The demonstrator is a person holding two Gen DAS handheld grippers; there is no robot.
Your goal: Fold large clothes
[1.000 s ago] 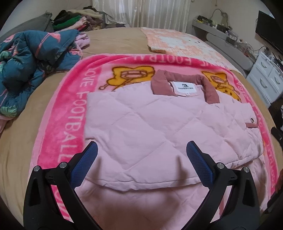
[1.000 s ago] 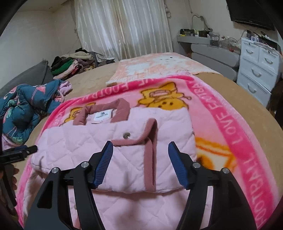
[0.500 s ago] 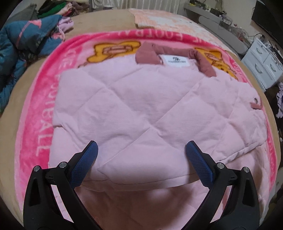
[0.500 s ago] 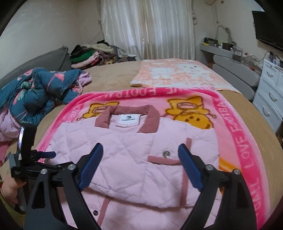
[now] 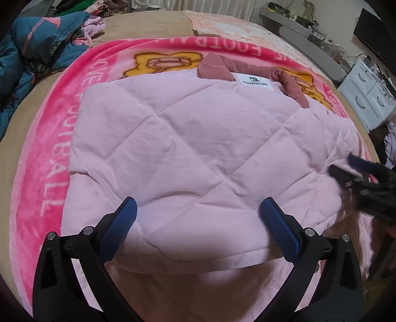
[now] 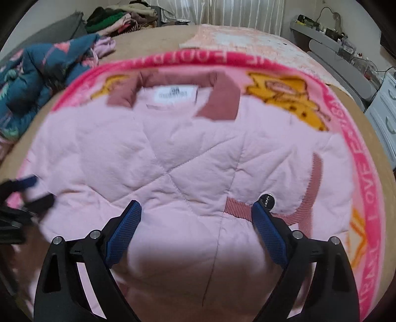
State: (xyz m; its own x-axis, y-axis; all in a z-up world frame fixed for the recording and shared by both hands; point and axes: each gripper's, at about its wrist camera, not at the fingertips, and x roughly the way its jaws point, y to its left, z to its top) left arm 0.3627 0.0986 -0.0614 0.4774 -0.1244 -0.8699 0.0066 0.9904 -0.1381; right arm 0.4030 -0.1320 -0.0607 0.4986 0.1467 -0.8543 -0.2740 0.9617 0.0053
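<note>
A pale pink quilted jacket with a dusty-rose collar and a white label lies folded on a pink football blanket. My left gripper is open, low over the jacket's near folded edge, holding nothing. My right gripper is open, close above the jacket, its right fingertip beside a metal snap and a rose trim strip. The right gripper also shows blurred at the right edge of the left wrist view; the left gripper shows at the left edge of the right wrist view.
The blanket lies on a tan bed. A crumpled teal floral quilt is at the far left. A peach patterned blanket lies at the bed's far side. Clothes are piled by the curtain. White drawers stand right.
Both grippers have dropped lower and closer to the jacket, which now fills more of each view. The right gripper has come in toward the jacket's right side. Both stay open.
</note>
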